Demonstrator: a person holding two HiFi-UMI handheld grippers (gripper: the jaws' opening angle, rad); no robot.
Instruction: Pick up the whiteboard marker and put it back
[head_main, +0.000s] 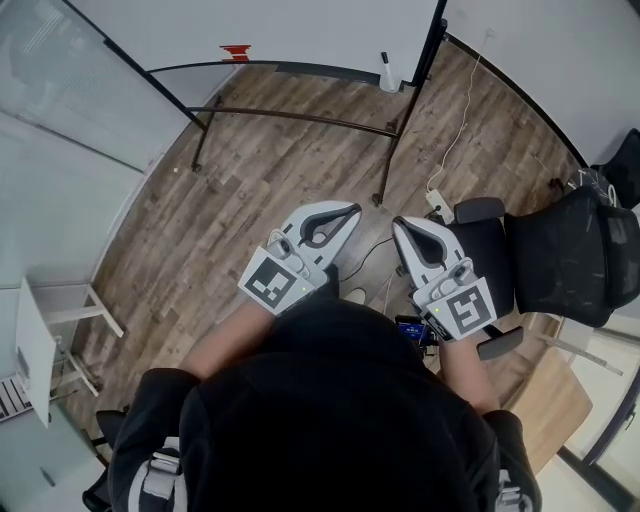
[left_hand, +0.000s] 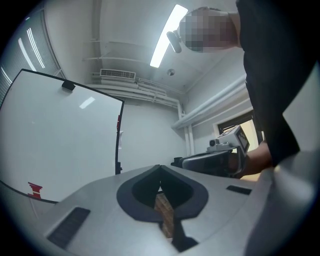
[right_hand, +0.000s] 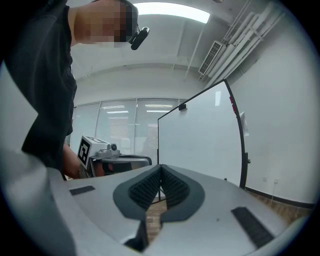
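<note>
1. Now, the wood-plank floor spreads under everything, with the person standing in the middle of it.
2. Whiteboard on its black frame stands ahead of them, well apart from both tools.
3. Black chair sits off to the person's right, near that hand.
4. Left gripper is held level out front, jaws pressed together with nothing between them.
5. Right gripper is just beside it, level too, jaws together and empty.
6. Marker, white with a dark cap, stands upright at the board's lower edge by the right post. It's far from both grippers and untouched.
7. Small red piece sits at the board's lower edge, further left.
</note>
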